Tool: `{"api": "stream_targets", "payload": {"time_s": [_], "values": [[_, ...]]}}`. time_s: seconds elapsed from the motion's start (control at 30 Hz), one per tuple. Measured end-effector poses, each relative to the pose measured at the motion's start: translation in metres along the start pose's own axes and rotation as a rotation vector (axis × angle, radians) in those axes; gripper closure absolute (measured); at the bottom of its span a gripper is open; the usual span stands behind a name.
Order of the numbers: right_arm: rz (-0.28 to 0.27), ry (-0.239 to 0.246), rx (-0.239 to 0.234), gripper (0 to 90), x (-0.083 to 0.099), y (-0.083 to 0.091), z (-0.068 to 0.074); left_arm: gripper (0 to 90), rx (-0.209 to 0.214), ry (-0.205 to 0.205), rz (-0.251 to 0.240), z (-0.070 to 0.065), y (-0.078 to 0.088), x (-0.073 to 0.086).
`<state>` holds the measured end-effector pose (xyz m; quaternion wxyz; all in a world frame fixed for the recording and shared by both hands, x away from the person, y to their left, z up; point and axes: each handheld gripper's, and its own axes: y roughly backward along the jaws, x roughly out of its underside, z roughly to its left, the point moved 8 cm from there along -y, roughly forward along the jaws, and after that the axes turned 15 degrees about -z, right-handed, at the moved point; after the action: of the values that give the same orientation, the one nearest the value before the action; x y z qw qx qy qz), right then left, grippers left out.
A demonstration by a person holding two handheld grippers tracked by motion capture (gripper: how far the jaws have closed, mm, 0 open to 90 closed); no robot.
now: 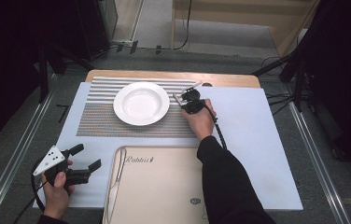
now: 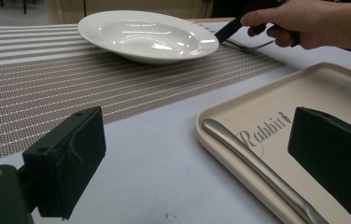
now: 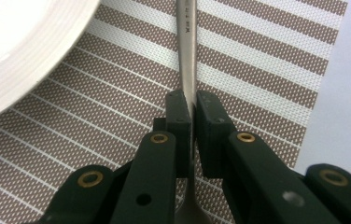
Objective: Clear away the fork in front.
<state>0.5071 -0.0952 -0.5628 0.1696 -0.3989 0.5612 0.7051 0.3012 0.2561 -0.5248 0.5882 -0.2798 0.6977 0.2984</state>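
Between the right gripper's (image 3: 193,126) pads, a metal cutlery handle (image 3: 187,42) is clamped, lying over the striped placemat (image 3: 267,60) just beside the white plate (image 1: 141,103). Left gripper (image 1: 86,157) jaws stand wide apart, holding nothing, above the white sheet (image 1: 257,140) beside the beige tray (image 1: 164,186), which carries a knife (image 2: 253,165)

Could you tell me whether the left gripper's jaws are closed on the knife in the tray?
No, the left gripper stands open with nothing between its jaws, and the knife lies untouched in the tray.
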Motion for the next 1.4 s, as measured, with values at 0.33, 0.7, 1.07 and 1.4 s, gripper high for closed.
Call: {"api": "stream_targets", "payload": {"time_s": [0.33, 0.7, 1.07, 1.4], "values": [[0.007, 0.045, -0.001, 83.1, 0.001, 0.005, 0.001, 4.2, -0.001, -0.001, 0.001, 0.0, 0.0, 0.0], [-0.02, 0.066, -0.034, 83.1, 0.004, 0.008, 0.002, 4.2, -0.001, 0.001, 0.001, 0.0, 0.0, 0.0], [0.01, 0.069, -0.041, 72.3, 0.009, 0.008, -0.003, 4.2, -0.002, 0.0, 0.002, 0.0, 0.0, 0.0], [0.086, 0.052, -0.027, 73.9, 0.01, 0.009, -0.003, 4.2, -0.004, -0.009, 0.01, -0.001, -0.001, 0.001]]}}
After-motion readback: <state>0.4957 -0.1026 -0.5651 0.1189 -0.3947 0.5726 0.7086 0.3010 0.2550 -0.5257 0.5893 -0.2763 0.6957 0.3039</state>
